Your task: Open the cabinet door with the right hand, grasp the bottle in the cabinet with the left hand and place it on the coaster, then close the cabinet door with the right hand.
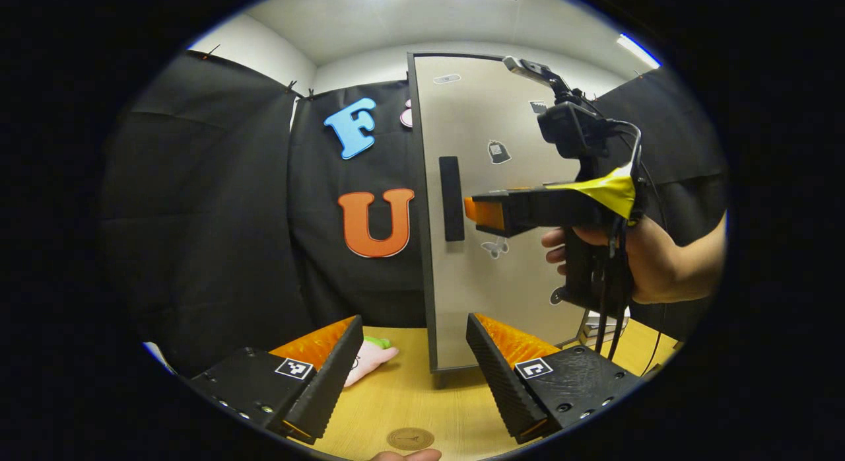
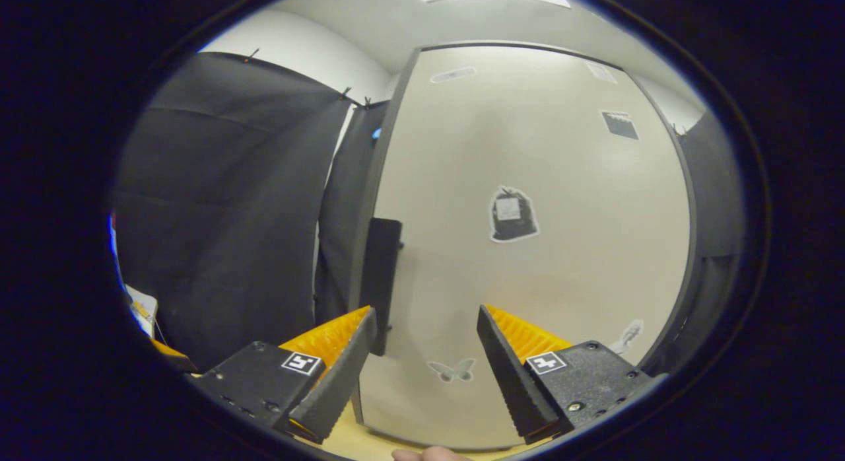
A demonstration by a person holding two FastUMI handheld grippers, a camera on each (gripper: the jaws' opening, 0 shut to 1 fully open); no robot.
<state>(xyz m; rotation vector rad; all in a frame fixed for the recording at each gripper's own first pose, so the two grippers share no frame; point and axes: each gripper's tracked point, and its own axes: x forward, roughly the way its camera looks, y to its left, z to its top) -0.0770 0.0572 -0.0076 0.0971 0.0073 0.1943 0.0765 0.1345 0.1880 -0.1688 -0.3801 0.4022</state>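
The cabinet door (image 1: pixel 502 210) stands shut, a pale panel in a dark frame with a dark vertical handle (image 1: pixel 451 198) near its left edge. Stickers dot the panel — a dark bag-shaped one (image 1: pixel 499 152), a pale butterfly (image 1: pixel 495 248), small labels near the top — but any writing on them is too small to read.

In the left gripper view, the right tool (image 1: pixel 470 210) is held level by a hand (image 1: pixel 634 259), its fingertips just beside the handle; whether they touch it, and how far its jaws are parted, cannot be told from there. In the right gripper view its own fingers are spread wide with nothing between them, the handle (image 2: pixel 381 283) showing just beyond the left finger.

The left tool (image 1: pixel 412 345) hangs low over the wooden bench (image 1: pixel 422 395), jaws wide apart and gripping nothing. Between its fingers, at the near edge of the bench, lies the round brown coaster (image 1: pixel 410 438) — its stamped mark is illegible. A pink and green soft toy (image 1: pixel 371 356) lies on the bench beside the left finger. The cabinet's inside is hidden behind the door.
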